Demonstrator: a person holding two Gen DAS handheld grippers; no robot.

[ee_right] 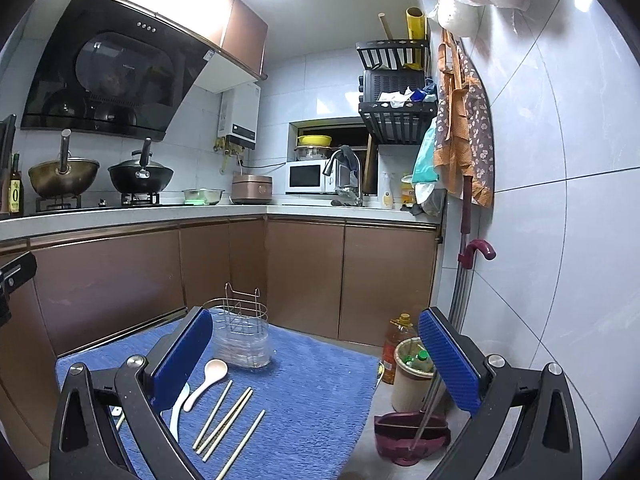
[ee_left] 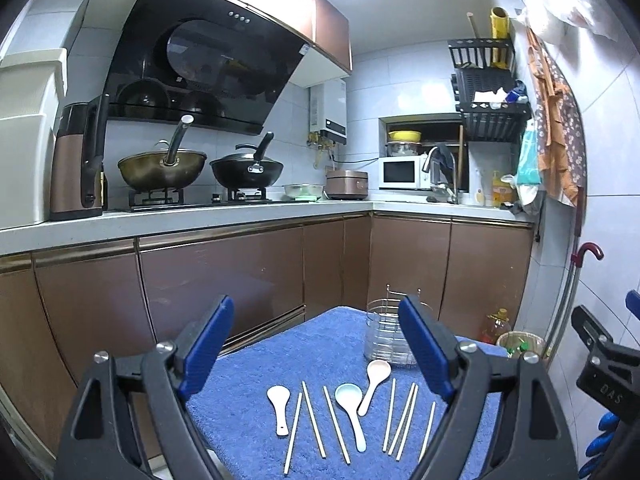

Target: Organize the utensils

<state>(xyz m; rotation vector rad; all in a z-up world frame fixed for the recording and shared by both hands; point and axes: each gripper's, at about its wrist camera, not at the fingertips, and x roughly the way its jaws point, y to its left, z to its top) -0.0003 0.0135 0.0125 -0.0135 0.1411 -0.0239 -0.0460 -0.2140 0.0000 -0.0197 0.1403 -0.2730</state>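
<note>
The left gripper (ee_left: pixel 316 344) hangs with its jaws spread wide and nothing between the blue pads (ee_left: pixel 206 346). Past the fingertips lies a blue towel (ee_left: pixel 248 432) bearing 3 spoons (ee_left: pixel 352 412) and 7 chopsticks (ee_left: pixel 314 420) in the gap between the fingers. A wire utensil holder (ee_left: pixel 384 330) stands just behind the right finger's tip.

Blue fuzzy towel (ee_left: pixel 280 360) everywhere, with pale wooden chopsticks (ee_left: pixel 404 420) and three spoons on it: white (ee_left: pixel 279 400), light blue (ee_left: pixel 349 400), pinkish cream (ee_left: pixel 376 376). Cabinets (ee_right: pixel 304 276) are coppery brown, gripper pads (ee_right: pixel 448 356) blue with a ribbed texture, apron (ee_right: pixel 464 120) orange and brown floral.
</note>
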